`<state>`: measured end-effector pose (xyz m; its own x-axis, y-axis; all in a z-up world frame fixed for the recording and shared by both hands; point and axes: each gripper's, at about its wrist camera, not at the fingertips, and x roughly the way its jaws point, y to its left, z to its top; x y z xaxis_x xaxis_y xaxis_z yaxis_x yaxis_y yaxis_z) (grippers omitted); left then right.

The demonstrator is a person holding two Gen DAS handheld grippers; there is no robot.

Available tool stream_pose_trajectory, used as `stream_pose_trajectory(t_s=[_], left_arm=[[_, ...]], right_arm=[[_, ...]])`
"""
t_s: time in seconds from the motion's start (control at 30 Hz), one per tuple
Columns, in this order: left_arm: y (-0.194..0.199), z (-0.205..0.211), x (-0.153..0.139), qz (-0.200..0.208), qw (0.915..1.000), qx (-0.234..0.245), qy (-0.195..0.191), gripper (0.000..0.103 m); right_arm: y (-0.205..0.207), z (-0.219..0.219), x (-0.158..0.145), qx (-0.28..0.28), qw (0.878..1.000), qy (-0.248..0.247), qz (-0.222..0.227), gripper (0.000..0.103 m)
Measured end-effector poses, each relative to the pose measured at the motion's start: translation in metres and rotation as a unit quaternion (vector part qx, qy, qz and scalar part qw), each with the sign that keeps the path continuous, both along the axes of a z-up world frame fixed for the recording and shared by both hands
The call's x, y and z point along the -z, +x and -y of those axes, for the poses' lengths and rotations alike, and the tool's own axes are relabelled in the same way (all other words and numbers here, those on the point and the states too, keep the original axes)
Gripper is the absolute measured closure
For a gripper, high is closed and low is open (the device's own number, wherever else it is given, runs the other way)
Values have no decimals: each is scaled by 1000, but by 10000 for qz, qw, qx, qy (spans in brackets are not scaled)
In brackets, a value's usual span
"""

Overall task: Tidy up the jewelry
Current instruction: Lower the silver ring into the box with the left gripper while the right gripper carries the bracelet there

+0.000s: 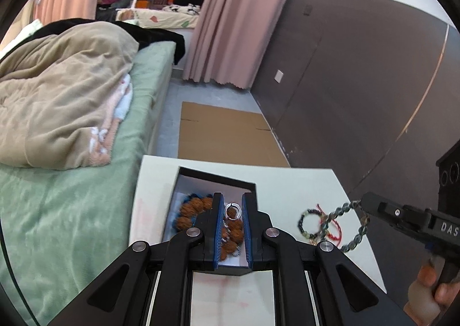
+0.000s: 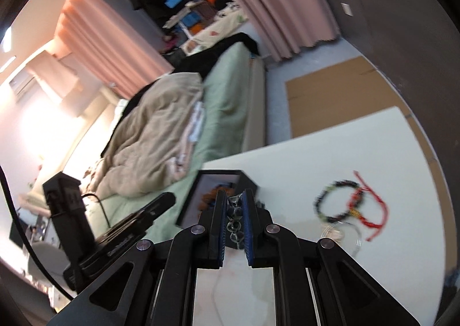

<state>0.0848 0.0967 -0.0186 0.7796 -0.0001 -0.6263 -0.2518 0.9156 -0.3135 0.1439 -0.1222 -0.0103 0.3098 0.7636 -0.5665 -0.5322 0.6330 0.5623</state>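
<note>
One dark grey-green bead bracelet [image 1: 352, 228], clamped between the fingers of the right gripper [image 2: 234, 208], hanging clear above the white table [image 1: 302, 182], to the right of the black jewelry box [image 1: 184, 182]. Step in hand, by judgement: carrying that bracelet toward the box. Next move: travel left until over the open box, lower, then part the jaws; loop likely to swing, so slow descent advised.

Left gripper [image 1: 232, 208] poised over the box, jaws narrowly parted, nothing visibly gripped. Inside the box: brown rough-bead bracelet [image 1: 191, 209], a silver ring [image 1: 233, 206], a thin chain [image 1: 227, 232].

Right of the box, on the table: black multicolour bead bracelet [image 2: 336, 199], red cord bracelet [image 2: 373, 211], a pale clear piece [image 2: 339, 232], too blurred to identify. Sorting roughly half done.
</note>
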Motion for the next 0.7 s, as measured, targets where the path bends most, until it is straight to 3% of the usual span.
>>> stream_pose_trajectory(t_s=[0.4, 0.63, 0.7], left_arm=[[-3, -33, -6, 151, 9993, -271, -222, 90], [0, -41, -6, 182, 9987, -330, -352, 90], [2, -40, -4, 162, 9987, -311, -369, 90]], right_arm=[[-1, -65, 3, -571, 9980, 263, -23, 91], [6, -82, 13, -586, 9979, 245, -106, 90], [11, -89, 22, -738, 9963, 278, -341, 79]])
